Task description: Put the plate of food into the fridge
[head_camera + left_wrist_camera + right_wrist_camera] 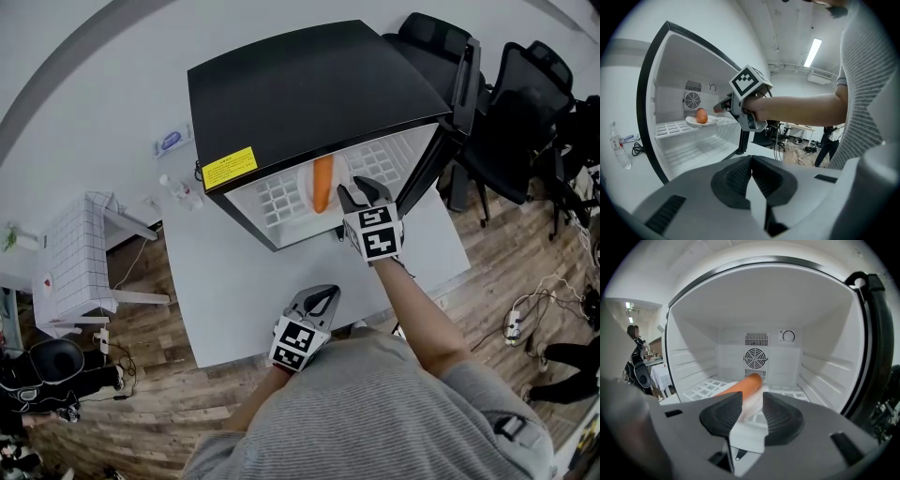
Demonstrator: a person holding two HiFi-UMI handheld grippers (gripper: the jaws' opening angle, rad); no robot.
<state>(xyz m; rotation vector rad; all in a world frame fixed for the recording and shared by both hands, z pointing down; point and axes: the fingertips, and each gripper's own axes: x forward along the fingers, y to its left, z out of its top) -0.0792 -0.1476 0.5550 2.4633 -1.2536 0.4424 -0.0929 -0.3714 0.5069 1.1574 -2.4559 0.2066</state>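
A small black fridge (309,94) stands on the white table (225,281) with its door (461,103) swung open. On its white wire shelf (675,127) rests a white plate (701,121) carrying an orange carrot (322,183). My right gripper (361,189) reaches into the fridge mouth at the plate's near edge. Its jaws are open, and the plate rim (754,397) and the carrot (740,386) show in the gap between them. My left gripper (319,298) hangs back over the table near my body, shut and empty.
Black office chairs (525,103) crowd the right side behind the open door. A white grid-sided stand (80,253) is on the floor at the left. A small bottle (618,150) stands on the table left of the fridge. Cables and a power strip (514,323) lie on the wood floor.
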